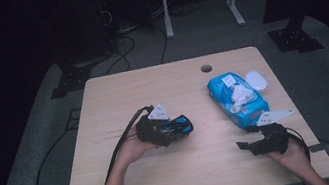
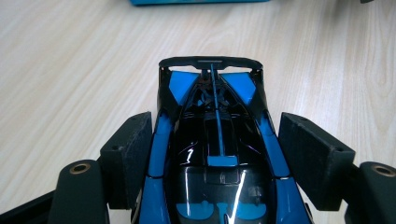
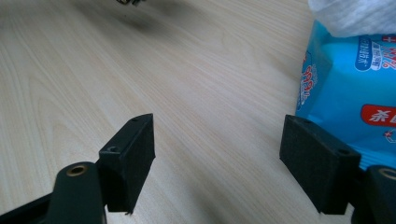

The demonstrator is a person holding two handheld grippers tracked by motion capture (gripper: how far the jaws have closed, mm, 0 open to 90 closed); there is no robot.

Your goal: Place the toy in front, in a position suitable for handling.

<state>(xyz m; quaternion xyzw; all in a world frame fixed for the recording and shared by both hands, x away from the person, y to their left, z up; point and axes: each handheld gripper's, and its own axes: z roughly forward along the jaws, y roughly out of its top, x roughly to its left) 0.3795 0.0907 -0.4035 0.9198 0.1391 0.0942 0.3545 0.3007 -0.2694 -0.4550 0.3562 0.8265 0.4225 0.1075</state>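
Note:
A blue and black toy race car [image 2: 215, 135] sits between the jaws of my left gripper [image 2: 215, 161], whose pads press on its two sides. In the high view the car [image 1: 182, 124] is held just above the middle of the wooden table [image 1: 151, 84], with the left gripper [image 1: 174, 129] pointing right. My right gripper [image 1: 247, 145] rests near the front right of the table. Its jaws stand wide apart with only bare wood between them [image 3: 217, 154]. A blue pack of wet wipes [image 1: 251, 106] lies just beyond it, close to its right jaw [image 3: 345, 88].
A white wipe [image 1: 241, 94] sticks out of the pack's top. A white oval lid [image 1: 256, 80] lies at the pack's far right side. A round cable hole [image 1: 206, 69] is near the far edge. Cables trail off the table's left and right front.

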